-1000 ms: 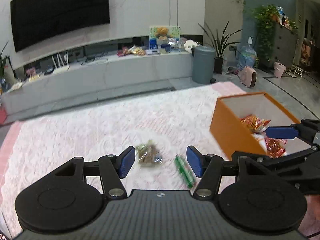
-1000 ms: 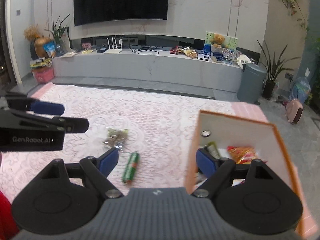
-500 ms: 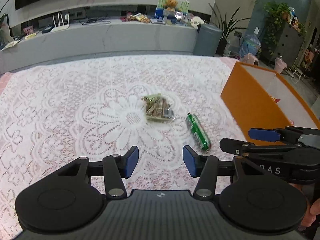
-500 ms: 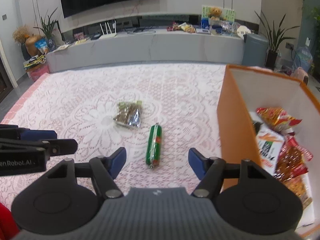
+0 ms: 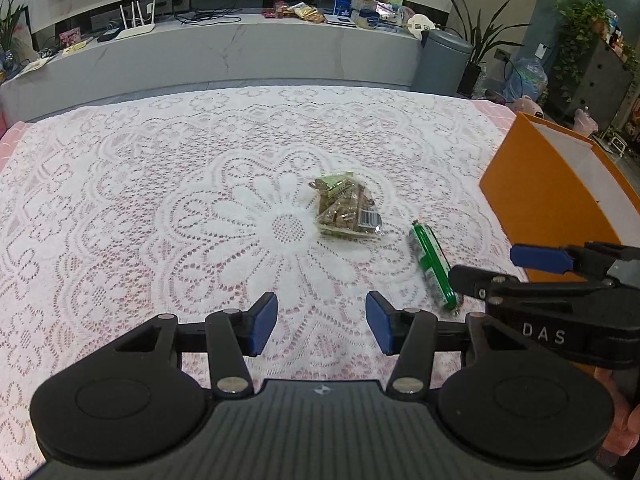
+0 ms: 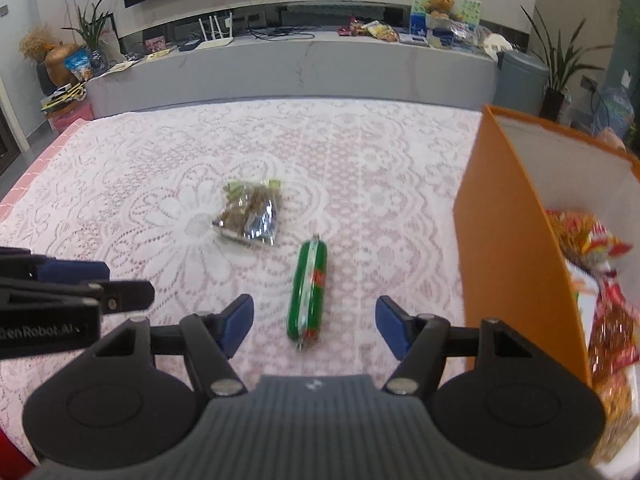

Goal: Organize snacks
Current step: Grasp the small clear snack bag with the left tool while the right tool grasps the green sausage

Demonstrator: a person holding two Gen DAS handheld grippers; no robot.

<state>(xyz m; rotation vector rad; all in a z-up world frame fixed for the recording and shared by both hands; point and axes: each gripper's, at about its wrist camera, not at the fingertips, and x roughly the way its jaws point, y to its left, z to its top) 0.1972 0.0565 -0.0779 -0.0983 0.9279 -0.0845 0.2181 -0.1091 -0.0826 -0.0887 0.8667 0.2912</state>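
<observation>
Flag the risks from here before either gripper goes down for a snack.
1. The green sausage stick is round and lies lengthwise between the open right gripper fingers; a clamp could roll or squirt it.
2. The left gripper hangs close beside the right one; reaching together for the clear snack bag and sausage may make them collide.
3. The orange box wall stands tall nearby; a low carry could hit it.
</observation>
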